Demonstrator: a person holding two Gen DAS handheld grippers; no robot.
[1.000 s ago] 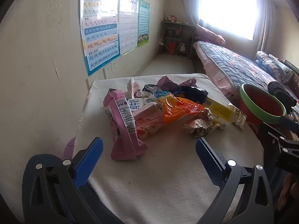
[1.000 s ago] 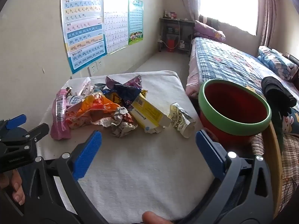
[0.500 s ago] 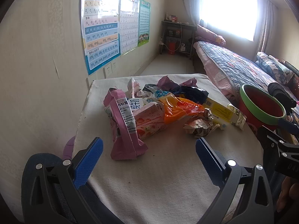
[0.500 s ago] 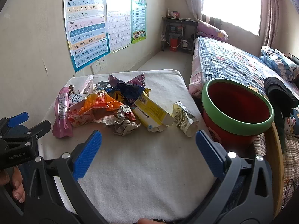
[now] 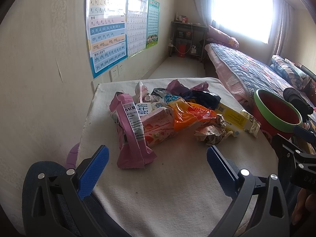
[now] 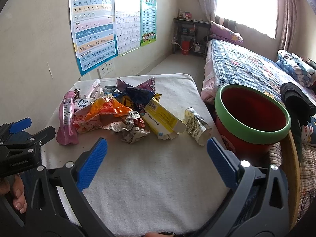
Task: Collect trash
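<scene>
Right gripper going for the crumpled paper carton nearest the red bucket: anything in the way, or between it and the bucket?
Nothing visible. The open right gripper faces bare tablecloth before the carton, and only cloth separates the carton from the bucket.

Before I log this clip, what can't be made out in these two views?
- Red bucket: its bottom is hidden by its own wall in the right wrist view; cropped behind the right gripper in the left.
- Wrappers under the orange packet: covered by the pile, both views.
- Outside the window: overexposed.
</scene>
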